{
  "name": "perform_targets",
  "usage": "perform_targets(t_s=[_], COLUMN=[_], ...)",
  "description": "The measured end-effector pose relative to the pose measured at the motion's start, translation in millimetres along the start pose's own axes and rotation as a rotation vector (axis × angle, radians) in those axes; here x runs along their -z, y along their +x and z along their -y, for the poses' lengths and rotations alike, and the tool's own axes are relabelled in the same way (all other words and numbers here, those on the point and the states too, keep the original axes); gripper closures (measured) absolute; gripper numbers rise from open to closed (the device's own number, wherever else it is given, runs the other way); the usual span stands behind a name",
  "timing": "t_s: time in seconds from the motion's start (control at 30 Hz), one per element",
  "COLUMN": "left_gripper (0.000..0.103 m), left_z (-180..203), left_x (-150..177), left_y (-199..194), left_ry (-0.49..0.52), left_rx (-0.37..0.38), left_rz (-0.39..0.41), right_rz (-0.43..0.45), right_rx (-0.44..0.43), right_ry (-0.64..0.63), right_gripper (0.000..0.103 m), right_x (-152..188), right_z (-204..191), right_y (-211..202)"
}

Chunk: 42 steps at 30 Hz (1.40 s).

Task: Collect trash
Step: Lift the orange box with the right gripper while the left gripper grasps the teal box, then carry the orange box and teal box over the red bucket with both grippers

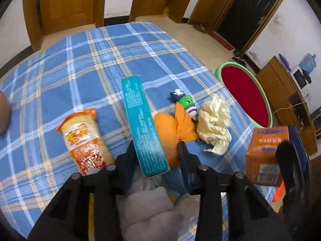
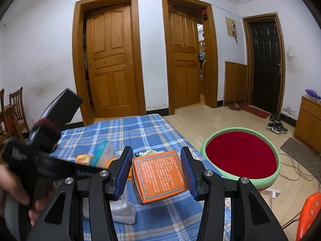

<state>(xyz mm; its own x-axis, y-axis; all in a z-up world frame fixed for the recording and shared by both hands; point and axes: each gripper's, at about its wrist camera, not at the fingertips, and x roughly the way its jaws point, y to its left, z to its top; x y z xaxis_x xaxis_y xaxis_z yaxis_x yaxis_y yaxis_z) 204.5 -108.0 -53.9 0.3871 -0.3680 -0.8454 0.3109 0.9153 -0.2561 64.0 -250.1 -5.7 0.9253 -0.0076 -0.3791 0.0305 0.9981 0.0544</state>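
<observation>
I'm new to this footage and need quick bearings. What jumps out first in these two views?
The blue plaid cloth strewn with litter dominates: a tall teal box stands clamped in the left tool, a snack bag beside it. The right tool holds an orange box above the cloth. Beyond the cloth's edge, on the floor, sits a green-rimmed basin with a red inside.

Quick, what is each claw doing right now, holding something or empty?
Left gripper: closed on the teal box.
Right gripper: holding the orange box above the blue plaid cloth.
</observation>
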Motion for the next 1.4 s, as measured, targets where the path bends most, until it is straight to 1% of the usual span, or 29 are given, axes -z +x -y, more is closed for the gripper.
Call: perform_targets(t_s=[0.1, 0.17, 0.27, 0.33, 0.4, 0.47, 0.57, 0.6, 0.7, 0.73, 0.77, 0.8, 0.87, 0.93, 1.03, 1.07, 1.1, 1.13, 1.17, 1.2, 1.3, 1.33, 1.4], left_gripper=[0.071, 0.071, 0.071, 0.071, 0.070, 0.069, 0.068, 0.063, 0.062, 0.065, 0.088, 0.103, 0.103, 0.103, 0.103, 0.090, 0.061, 0.044, 0.023, 0.022, 0.022, 0.022, 0.022], left_z=[-3.8, -4.2, -1.9, 1.3, 3.9, 5.4, 9.1, 9.9, 9.8, 8.5, 7.0, 3.5, -1.9, -4.7, -6.1, -6.6, -5.7, -3.6, -1.1, 1.3, 11.6, 15.2, 22.5], left_x=[4.1, 5.1, 3.9, 2.7, 0.1, -1.9, -3.5, -1.3, 10.1, 16.4, 22.7, 29.1, 38.7, 45.1, 43.3, 40.6, 35.8, 33.3, 27.1, 21.2, 0.0, -4.5, -15.6], left_y=[-8.1, -18.1, -31.9, -46.3, -61.5, -71.4, -80.7, -82.8, -84.8, -86.8, -89.0, -90.4, -94.4, -94.0, -91.1, -89.5, -86.6, -84.5, -80.9, -76.7, -52.1, -45.1, -26.4], left_ry=[-0.024, -0.027, -0.006, 0.010, 0.029, 0.041, 0.067, 0.072, 0.079, 0.071, 0.057, 0.033, -0.006, -0.020, -0.027, -0.040, -0.045, -0.047, -0.054, -0.068, -0.094, -0.087, -0.070], left_rx=[0.013, 0.016, 0.030, 0.029, 0.018, 0.003, -0.061, -0.072, -0.063, -0.061, -0.053, -0.027, 0.000, -0.015, -0.024, -0.032, -0.033, -0.027, -0.007, 0.006, -0.005, -0.023, -0.086], left_rz=[0.038, 0.079, 0.103, 0.126, 0.150, 0.154, 0.164, 0.168, 0.171, 0.188, 0.206, 0.214, 0.238, 0.256, 0.248, 0.240, 0.220, 0.210, 0.208, 0.208, 0.144, 0.134, 0.101], right_rz=[0.010, 0.015, 0.011, -0.009, -0.023, -0.032, -0.003, 0.005, 0.016, 0.015, 0.012, 0.011, 0.002, -0.010, -0.014, -0.014, -0.013, -0.013, -0.015, -0.017, -0.027, -0.033, -0.042], right_rx=[-0.005, -0.012, -0.028, -0.011, -0.021, -0.043, -0.038, -0.039, -0.034, -0.033, -0.031, -0.029, -0.024, -0.025, -0.029, -0.029, -0.030, -0.030, -0.029, -0.028, -0.024, -0.023, -0.026], right_ry=[0.013, 0.018, 0.032, 0.031, 0.046, 0.060, 0.048, 0.043, 0.029, 0.028, 0.027, 0.025, 0.016, 0.017, 0.025, 0.027, 0.029, 0.031, 0.032, 0.034, 0.038, 0.041, 0.045], right_gripper=[0.052, 0.052, 0.052, 0.052, 0.052, 0.052, 0.052, 0.052, 0.052, 0.052, 0.052, 0.052, 0.052, 0.052, 0.052, 0.052, 0.052, 0.052, 0.052, 0.052, 0.052, 0.052, 0.052], right_x=[0.8, 0.4, 0.1, -0.2, -2.7, -8.2, -17.4, -19.4, -21.1, -20.7, -19.7, -18.8, -16.4, -14.2, -13.9, -14.2, -14.3, -13.8, -13.8, -13.6, -13.7, -13.2, -13.4], right_z=[3.7, 4.4, 7.5, 9.5, 12.2, 16.1, 17.3, 17.1, 16.5, 16.0, 15.6, 15.3, 13.9, 12.1, 14.2, 14.9, 16.2, 17.6, 19.0, 19.6, 24.6, 27.6, 33.3], right_y=[-4.5, -5.9, -4.8, -2.4, -2.1, -4.5, -15.0, -17.3, -24.6, -25.4, -26.3, -26.2, -24.8, -22.2, -20.6, -20.2, -19.9, -19.4, -18.3, -17.3, -12.5, -10.6, -8.4])
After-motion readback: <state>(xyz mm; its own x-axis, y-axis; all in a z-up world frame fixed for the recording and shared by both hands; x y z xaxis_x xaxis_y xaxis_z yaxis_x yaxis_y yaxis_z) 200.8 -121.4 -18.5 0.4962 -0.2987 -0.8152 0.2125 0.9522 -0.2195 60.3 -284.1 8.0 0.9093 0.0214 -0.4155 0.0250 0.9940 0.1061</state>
